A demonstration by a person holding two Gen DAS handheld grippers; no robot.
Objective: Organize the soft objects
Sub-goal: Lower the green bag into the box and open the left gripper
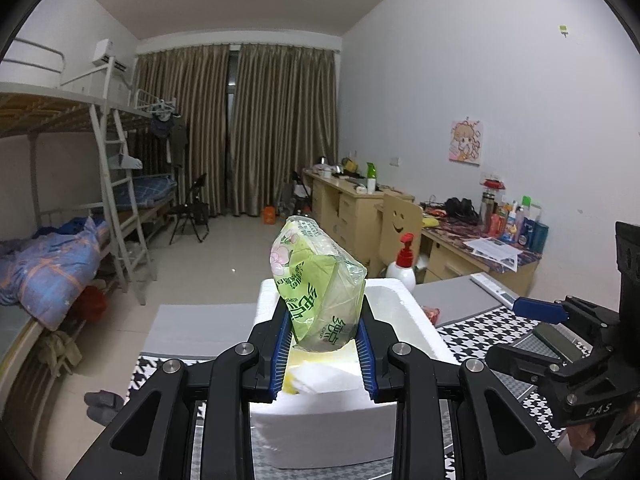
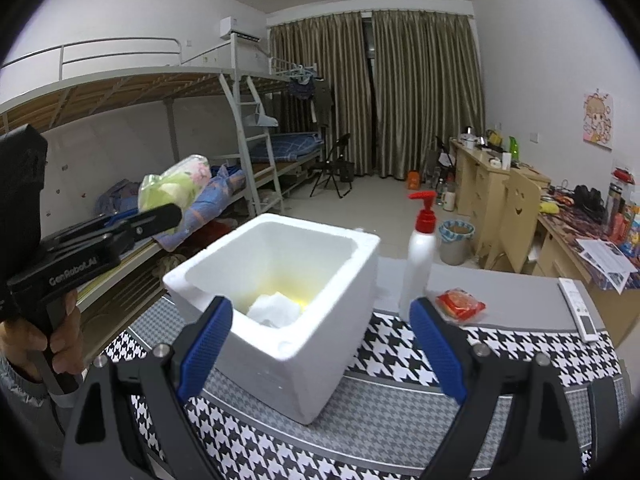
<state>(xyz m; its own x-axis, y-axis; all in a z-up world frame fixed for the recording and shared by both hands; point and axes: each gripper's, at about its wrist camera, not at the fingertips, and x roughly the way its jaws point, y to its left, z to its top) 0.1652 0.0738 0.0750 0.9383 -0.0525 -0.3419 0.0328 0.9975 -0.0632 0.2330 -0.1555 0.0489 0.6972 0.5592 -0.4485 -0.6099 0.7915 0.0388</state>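
My left gripper (image 1: 323, 346) is shut on a green tissue pack (image 1: 316, 280) and holds it in the air above the white foam box (image 1: 416, 320). In the right wrist view the same pack (image 2: 176, 184) hangs in the left gripper (image 2: 160, 216), up and left of the foam box (image 2: 312, 344). The box holds white soft items (image 2: 276, 308) on a yellowish bottom. My right gripper (image 2: 320, 344) is open and empty, its blue pads on either side of the box's near corner. A small red packet (image 2: 460, 302) lies on the table right of the box.
A white pump bottle with a red top (image 2: 420, 256) stands just right of the box. A white remote (image 2: 578, 308) lies at the table's right edge. The table has a houndstooth cloth (image 2: 400, 432). Bunk beds stand left, desks right.
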